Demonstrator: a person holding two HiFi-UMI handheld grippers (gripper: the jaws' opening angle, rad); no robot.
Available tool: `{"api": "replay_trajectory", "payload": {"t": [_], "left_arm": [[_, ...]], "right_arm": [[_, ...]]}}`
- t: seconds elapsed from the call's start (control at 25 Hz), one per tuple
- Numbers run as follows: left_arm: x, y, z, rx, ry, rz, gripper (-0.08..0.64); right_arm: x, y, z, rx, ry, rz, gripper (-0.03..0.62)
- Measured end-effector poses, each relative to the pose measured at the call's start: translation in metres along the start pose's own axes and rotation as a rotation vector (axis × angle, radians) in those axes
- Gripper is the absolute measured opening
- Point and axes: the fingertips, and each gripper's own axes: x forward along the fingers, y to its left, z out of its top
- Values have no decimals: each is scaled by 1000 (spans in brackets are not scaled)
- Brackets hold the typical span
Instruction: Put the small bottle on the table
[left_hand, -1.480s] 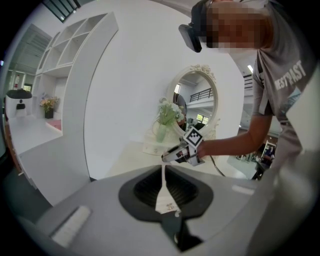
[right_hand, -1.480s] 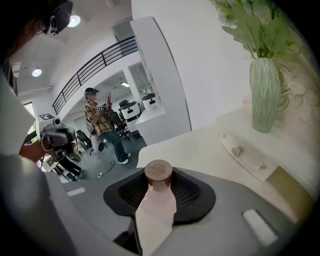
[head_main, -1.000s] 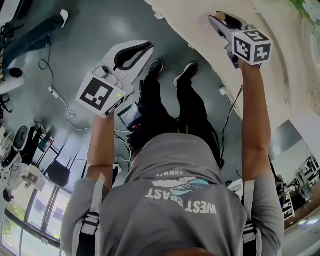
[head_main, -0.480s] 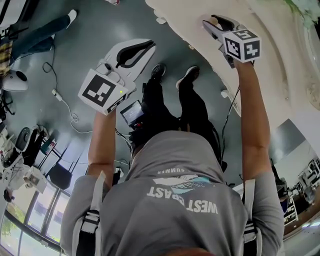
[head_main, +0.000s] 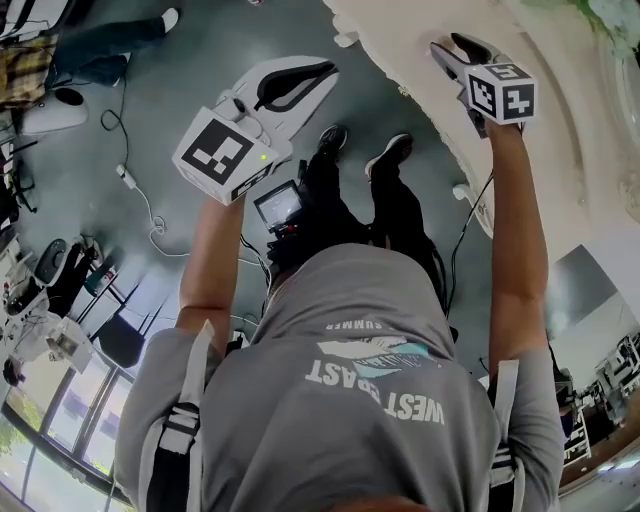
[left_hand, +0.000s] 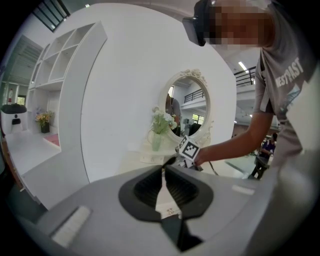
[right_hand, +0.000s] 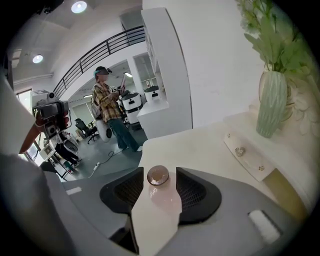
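Upright on the cream table (right_hand: 200, 145), between the parted jaws of the right gripper (right_hand: 160, 171), just opened wider and clear of its cap: a small pale pink bottle (right_hand: 161, 192) with round bronze cap; over the grey floor (head_main: 220, 40), the white left gripper (left_hand: 163, 170), jaws together on nothing.

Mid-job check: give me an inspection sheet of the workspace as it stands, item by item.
Surface: white table, the bottle stands on it.
Job's things: small bottle upright between the right jaws, not pinched.
Clutter: green vase and flat tray, both apart from the bottle.
Grippers: right gripper open, its jaws have just been opening around the bottle; left gripper shut, empty, over the floor.
Cables: white cable on the floor.
Surroundings: oval mirror, white shelf, a person standing beyond the table.
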Motion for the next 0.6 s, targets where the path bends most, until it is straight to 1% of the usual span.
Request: {"api": "replay_trajectory", "payload": {"t": [0.2,0.32,0.44,0.6], "left_arm": [[-8,-5,13,13,23,-21,20],[-10,-8,25,30,3,-36,20],[-15,-11,39,53,-18,-54,20],[-24,-17,57,80,-25,-81,20]], "right_arm": [[-33,2,5,18,-24,-43,209],[-57,3,8,37,-56,-80,195],[-85,12,16,56,-101,-114,162],[-125,34,32,69,-171,-142,90]]}}
